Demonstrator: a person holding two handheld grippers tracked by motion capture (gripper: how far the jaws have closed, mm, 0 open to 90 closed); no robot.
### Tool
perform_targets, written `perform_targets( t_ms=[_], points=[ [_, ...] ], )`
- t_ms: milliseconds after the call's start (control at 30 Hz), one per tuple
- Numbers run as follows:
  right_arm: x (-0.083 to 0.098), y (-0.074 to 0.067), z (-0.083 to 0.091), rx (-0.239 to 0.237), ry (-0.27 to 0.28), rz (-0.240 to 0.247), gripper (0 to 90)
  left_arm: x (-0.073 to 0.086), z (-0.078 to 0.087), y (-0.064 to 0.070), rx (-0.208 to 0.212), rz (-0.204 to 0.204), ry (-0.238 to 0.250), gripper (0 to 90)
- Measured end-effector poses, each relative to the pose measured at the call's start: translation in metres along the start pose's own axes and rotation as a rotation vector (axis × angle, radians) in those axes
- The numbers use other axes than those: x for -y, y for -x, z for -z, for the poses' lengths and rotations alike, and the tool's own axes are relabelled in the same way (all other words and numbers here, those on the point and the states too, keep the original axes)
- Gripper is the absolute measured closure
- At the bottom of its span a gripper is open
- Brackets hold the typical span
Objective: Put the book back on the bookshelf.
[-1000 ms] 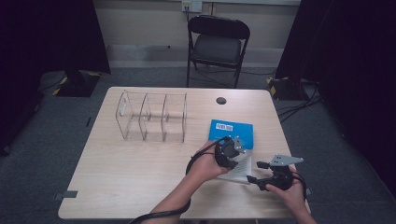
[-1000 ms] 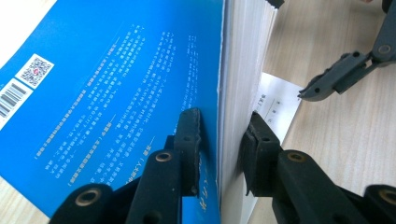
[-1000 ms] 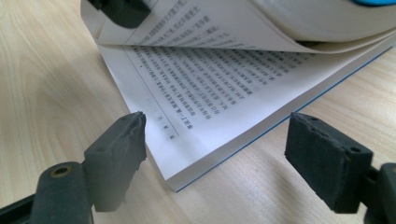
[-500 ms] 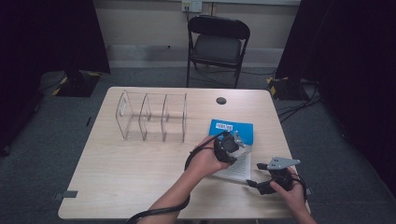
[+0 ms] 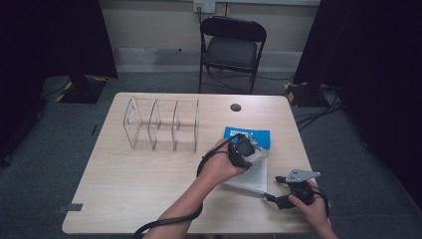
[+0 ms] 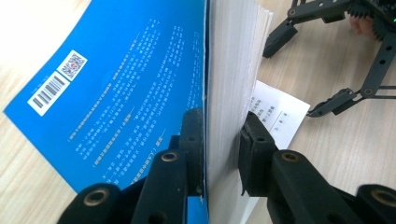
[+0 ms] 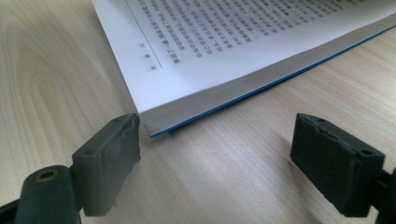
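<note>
a: two claws are at work near the worktop's front right corner. your left claw point(image 6: 219, 154) is pinching a thick block of pages of the book point(image 5: 249, 172), one pad against the blue cover point(image 6: 121, 93) and the other against a printed page.

b: where does the book sit?

a: toward the right edge of the worktop point(image 5: 149, 199), closer to the front edge than the back. in the high view your left claw point(image 5: 244, 149) is over its back part, where the blue cover shows, and the white pages run toward the front edge.

b: and the right claw?

a: your right claw point(image 7: 229, 154) is spread wide, its jaws having just been opening, with bare wood between them. one pad is just beside the book's near corner; i cannot tell whether it touches. the other pad is well apart from the book. in the high view the right claw point(image 5: 276, 191) rests near the front right corner, just beside the book's front edge.

b: anything else up there?

a: a clear divider rack point(image 5: 161, 124) stands toward the back left, well apart from the book, and a folding chair point(image 5: 231, 47) is beyond the back edge.
</note>
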State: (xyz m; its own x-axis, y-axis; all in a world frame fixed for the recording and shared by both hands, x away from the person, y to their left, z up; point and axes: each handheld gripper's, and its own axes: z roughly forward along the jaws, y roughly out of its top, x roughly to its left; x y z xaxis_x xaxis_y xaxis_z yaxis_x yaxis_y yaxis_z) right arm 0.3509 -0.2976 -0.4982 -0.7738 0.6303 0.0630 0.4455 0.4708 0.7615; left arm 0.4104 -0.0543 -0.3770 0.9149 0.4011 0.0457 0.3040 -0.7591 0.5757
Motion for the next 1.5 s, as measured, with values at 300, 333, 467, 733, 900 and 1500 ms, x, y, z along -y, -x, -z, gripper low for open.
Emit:
perform_targets(
  t_ms=[300,333,467,733,900,1500],
  points=[
    [0.001,0.000,-0.002,0.037,-0.046,0.054,13.6,-0.009,0.009,-0.005,-0.003,0.013,-0.025,74.7],
    [0.001,0.000,-0.002,0.036,-0.045,0.057,13.6,-0.010,0.009,-0.006,-0.004,0.012,-0.029,74.7],
    [0.001,0.001,-0.002,0.028,-0.044,0.057,13.3,-0.014,0.012,-0.007,-0.008,0.025,-0.034,74.8],
    [0.001,0.001,-0.002,0.033,-0.046,0.061,13.1,-0.024,0.018,-0.012,-0.016,0.032,-0.053,74.8],
    [-0.001,-0.001,-0.004,0.031,-0.050,0.060,11.0,-0.029,0.019,-0.011,-0.015,0.042,-0.065,74.9],
    [-0.008,-0.006,-0.008,0.062,0.035,0.079,15.6,-0.040,0.035,-0.007,-0.002,0.059,-0.084,74.9]
  ],
)
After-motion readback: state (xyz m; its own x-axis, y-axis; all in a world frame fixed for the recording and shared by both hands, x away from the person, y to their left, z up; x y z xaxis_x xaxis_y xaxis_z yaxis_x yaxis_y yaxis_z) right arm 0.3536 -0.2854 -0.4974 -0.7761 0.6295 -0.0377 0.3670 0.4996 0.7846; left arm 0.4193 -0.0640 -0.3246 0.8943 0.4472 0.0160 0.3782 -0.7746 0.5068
